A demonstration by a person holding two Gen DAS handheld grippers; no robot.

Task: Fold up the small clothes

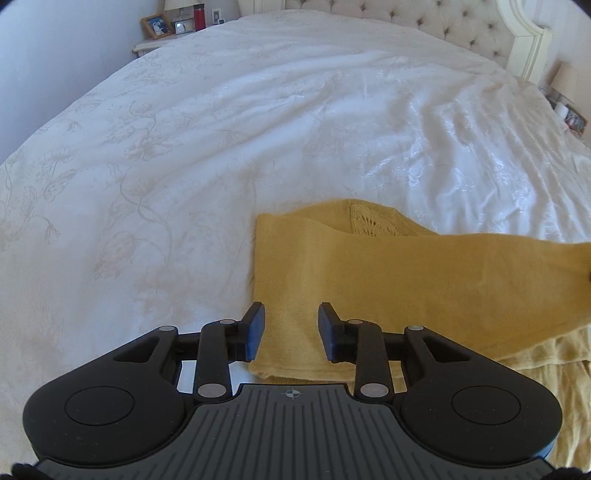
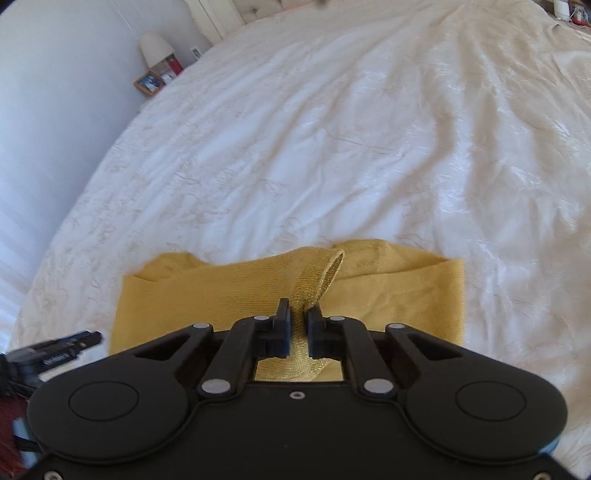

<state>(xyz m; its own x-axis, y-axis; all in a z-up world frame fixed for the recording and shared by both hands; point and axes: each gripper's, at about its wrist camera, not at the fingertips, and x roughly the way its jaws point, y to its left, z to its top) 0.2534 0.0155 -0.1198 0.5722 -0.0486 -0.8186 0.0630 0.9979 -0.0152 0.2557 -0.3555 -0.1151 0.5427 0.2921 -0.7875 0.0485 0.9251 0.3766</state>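
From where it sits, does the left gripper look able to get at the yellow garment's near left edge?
Probably yes: the left gripper hangs with jaws apart just over the yellow garment, nothing between them.

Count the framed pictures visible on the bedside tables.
1 clearly: a wooden-framed photo on the nightstand beside the white bedspread, the same one in the right view. Others may be hidden in clutter.

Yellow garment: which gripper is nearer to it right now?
Right. The right gripper is shut on a raised fold of the yellow garment. The left gripper is above its near-left part, jaws apart and no fabric pinched.
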